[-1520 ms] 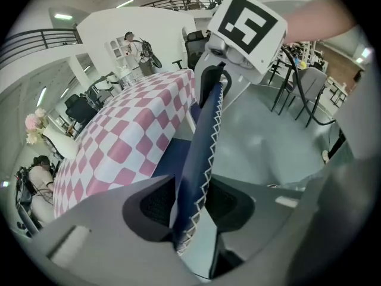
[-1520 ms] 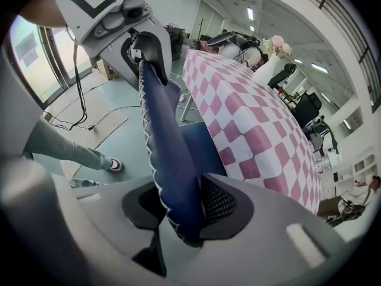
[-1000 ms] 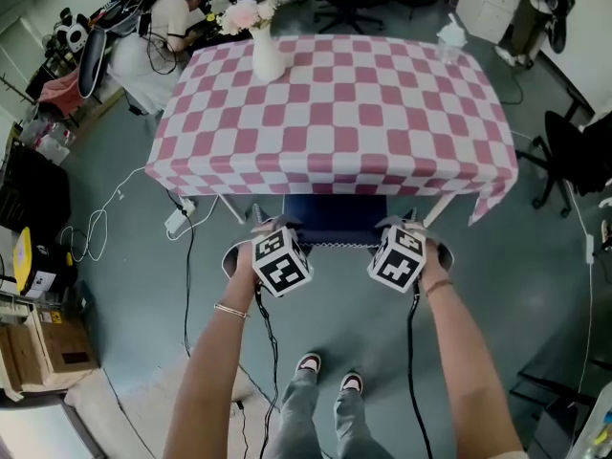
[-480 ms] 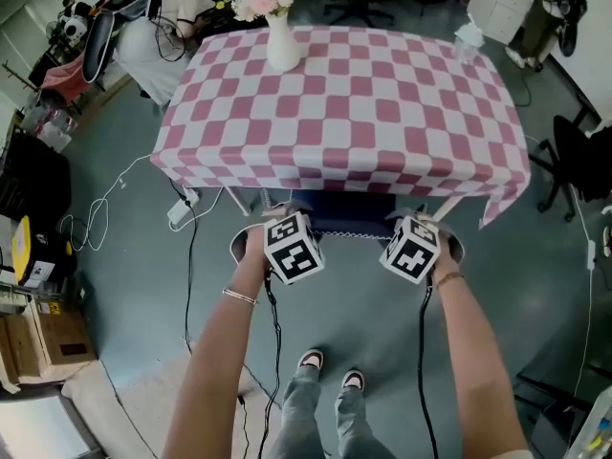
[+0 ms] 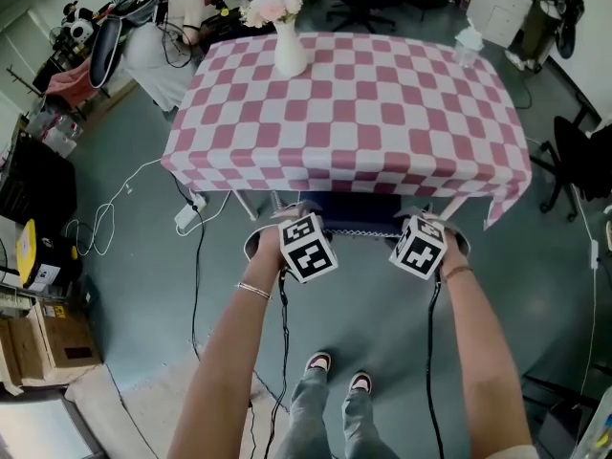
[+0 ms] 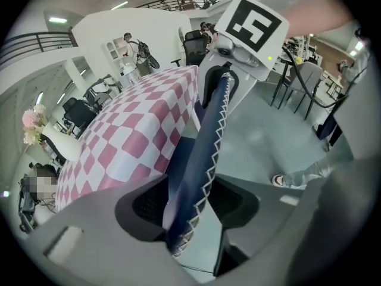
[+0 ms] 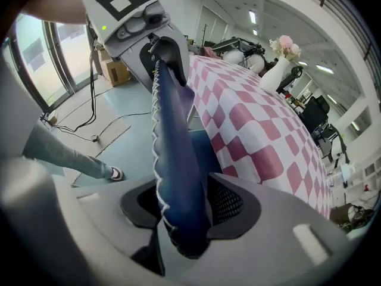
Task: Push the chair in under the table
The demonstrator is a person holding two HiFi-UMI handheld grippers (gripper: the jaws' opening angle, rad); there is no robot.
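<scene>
The dark blue chair [image 5: 350,215] stands tucked under the near edge of the table [image 5: 354,103] with the pink-and-white checked cloth; only its back and a strip of seat show. My left gripper [image 5: 297,218] is at the left end of the chair back [image 6: 205,142], my right gripper [image 5: 426,222] at the right end. In the left gripper view the zigzag-stitched back runs between the left gripper's [image 6: 187,201] opening jaws. The right gripper's [image 7: 181,204] jaws are opening too, the chair back [image 7: 172,142] between them with a dark gap on one side.
A white vase of flowers [image 5: 286,48] and a small white item [image 5: 468,38] stand on the table's far side. A person [image 5: 182,22] sits at the back left. Cables and a power strip [image 5: 186,216] lie left of the table. Office chairs [image 5: 579,156] stand right, boxes [image 5: 48,342] near left.
Both grippers and the chair back now sit closer to the cloth's hanging edge, and less of the chair seat shows. The head view has shifted slightly.
</scene>
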